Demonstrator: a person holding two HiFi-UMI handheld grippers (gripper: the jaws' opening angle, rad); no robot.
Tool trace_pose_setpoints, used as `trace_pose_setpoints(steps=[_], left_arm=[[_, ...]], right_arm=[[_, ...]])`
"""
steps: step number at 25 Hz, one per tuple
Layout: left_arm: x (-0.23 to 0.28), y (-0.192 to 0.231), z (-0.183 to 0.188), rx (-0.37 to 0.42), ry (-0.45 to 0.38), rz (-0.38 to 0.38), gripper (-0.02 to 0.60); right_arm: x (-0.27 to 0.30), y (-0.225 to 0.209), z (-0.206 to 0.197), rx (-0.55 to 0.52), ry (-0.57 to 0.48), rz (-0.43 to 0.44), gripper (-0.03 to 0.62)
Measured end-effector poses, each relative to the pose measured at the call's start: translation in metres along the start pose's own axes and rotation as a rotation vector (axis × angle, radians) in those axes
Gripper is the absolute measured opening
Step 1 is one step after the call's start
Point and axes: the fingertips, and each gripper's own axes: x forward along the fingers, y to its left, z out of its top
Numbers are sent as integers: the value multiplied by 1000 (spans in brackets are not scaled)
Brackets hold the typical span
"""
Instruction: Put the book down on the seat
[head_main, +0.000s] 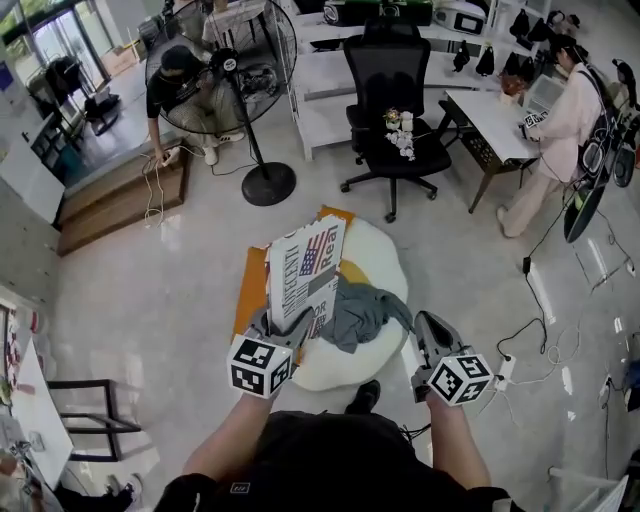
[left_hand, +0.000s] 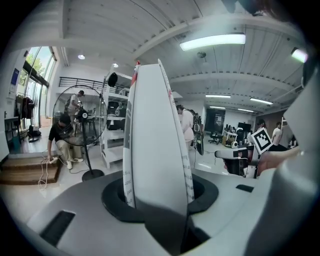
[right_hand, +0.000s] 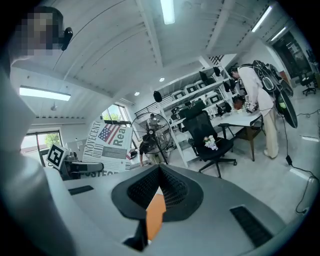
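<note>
Nearest the wearer, the left tool (head_main: 288, 322) is clamped on the lower edge of the book (head_main: 308, 268). The book is held upright over the near left part of the white cushion (head_main: 380, 262). In the left gripper view it is seen edge-on, its pages pinched between the jaws. The right tool (head_main: 428, 325) is carried at the cushion's near right, its jaws brought together on nothing.

A crumpled grey cloth (head_main: 362, 308) is draped on the cushion just right of the book, and an orange mat (head_main: 250, 285) is laid under the cushion's left side. Well beyond the cushion a black office chair (head_main: 395, 80) is placed, with a small pale bunch (head_main: 400, 133) on its seat. Whether the cushion or the chair is the seat meant cannot be told.

The book is judged to be a thin, large softcover: light, but likely to flex and flop when gripped by one edge, and its cover may be slippery. A hold low and close to the spine is judged best, and the book would best be laid flat on bare cushion beside the cloth, since soft filling may let it tip.
</note>
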Motion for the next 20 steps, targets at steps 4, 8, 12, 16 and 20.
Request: trace_pose_setpoints(steps=[4, 8, 12, 16, 20], left_arm=[[16, -6, 1, -11, 11, 5, 167], [22, -2, -8, -15, 32, -13, 167], [30, 4, -16, -18, 25, -40, 167], [36, 11, -24, -31, 7, -60, 167], [40, 34, -46, -69, 40, -81, 167]], right_arm=[[19, -11, 4, -14, 39, 29, 11], [35, -6, 3, -18, 58, 38, 12], [48, -3, -10, -16, 93, 21, 11], [60, 15, -19, -50, 125, 40, 12], [76, 38, -31, -34, 138, 22, 12]])
